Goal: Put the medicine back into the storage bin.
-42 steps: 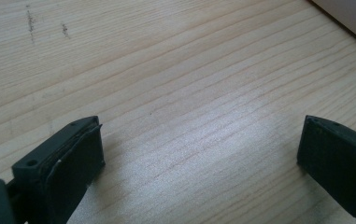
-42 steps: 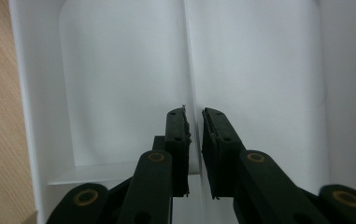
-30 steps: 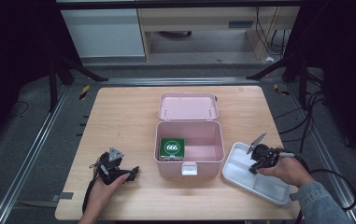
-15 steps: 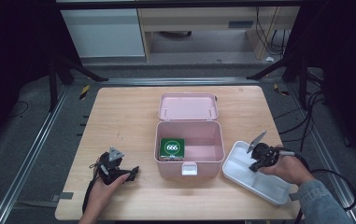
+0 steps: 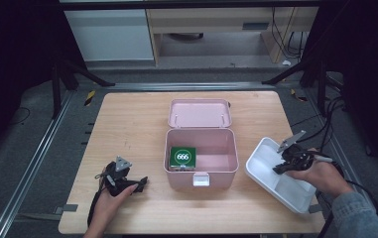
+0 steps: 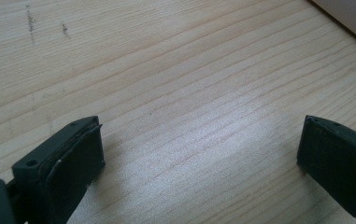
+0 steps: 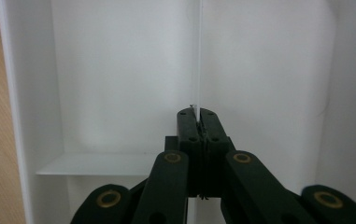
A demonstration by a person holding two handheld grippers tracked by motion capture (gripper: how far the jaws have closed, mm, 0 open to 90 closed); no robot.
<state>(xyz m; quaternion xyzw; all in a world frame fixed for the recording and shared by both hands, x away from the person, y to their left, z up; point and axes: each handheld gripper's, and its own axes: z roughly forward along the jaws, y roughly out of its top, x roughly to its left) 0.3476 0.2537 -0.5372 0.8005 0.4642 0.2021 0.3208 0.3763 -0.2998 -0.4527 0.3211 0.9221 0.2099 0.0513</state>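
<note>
The right gripper (image 5: 282, 168) hangs over the white tray (image 5: 263, 157) at the right edge of the table (image 5: 132, 124). In the right gripper view its 2 jaws are clenched, pad against pad, on the top edge of a thin white divider (image 7: 199, 56) that runs straight away from the jaws along the tray's middle. The divider stands on edge, seen edge-on as a fine line, with a wide white compartment on either side of it. A second, low cross wall (image 7: 96, 164) lies level on the left of the jaws, near the tray's left wall. Whether the divider is a loose card or fixed to the tray cannot be told.

The left gripper (image 5: 127, 182) rests on the table near the left front, well apart from the pink box (image 5: 201, 166). In the left gripper view its jaws stand wide apart, released, with bare wood grain between them and nothing touching the pads.

The box sits at the table's middle, lid (image 5: 200, 112) swung back on the far side. A green pack (image 5: 182, 156) marked 666 lies in the box's left half. The tray sits just right of the box, tilted on the table top, its near corner at the table's edge.
</note>
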